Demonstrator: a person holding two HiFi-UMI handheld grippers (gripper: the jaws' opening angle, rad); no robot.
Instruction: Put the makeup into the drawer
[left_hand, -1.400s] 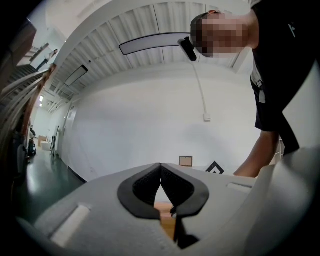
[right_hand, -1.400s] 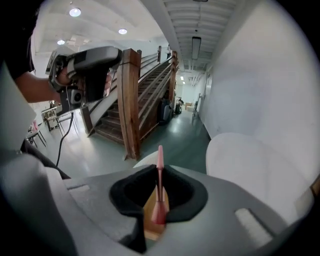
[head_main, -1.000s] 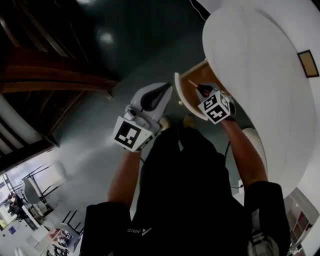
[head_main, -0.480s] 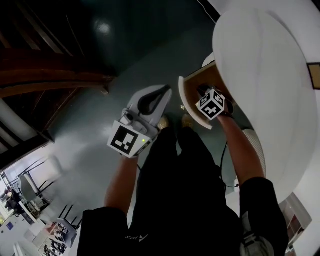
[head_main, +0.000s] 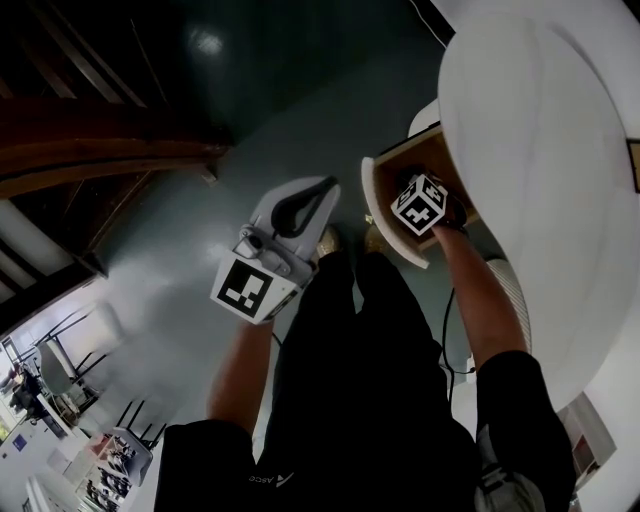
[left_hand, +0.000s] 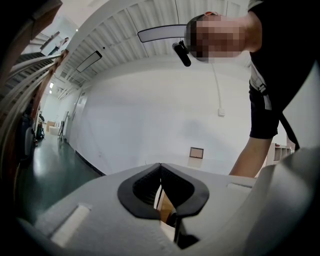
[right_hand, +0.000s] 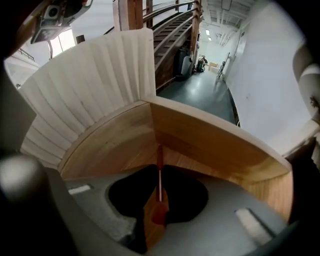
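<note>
An open wooden drawer (head_main: 392, 205) juts out from under a white round-topped table (head_main: 540, 150). My right gripper (head_main: 408, 184) is lowered into it, its marker cube on top hiding the jaws in the head view. In the right gripper view, the right gripper (right_hand: 159, 172) is shut on a thin red makeup pencil (right_hand: 159, 162) that points at the drawer's inner corner (right_hand: 150, 107). My left gripper (head_main: 328, 187) hangs over the floor left of the drawer. Its jaws (left_hand: 160, 167) meet at the tips and hold nothing.
Dark green floor (head_main: 230, 120) lies beneath and to the left. A wooden staircase (head_main: 80, 150) runs along the left side. The cabinet's white fluted side (right_hand: 90, 75) rises behind the drawer. The person's shoes (head_main: 328, 240) stand just below the drawer front.
The right gripper has moved with the red pencil down past the drawer's front edge into the drawer. The left gripper has stayed shut and shifted only slightly.
</note>
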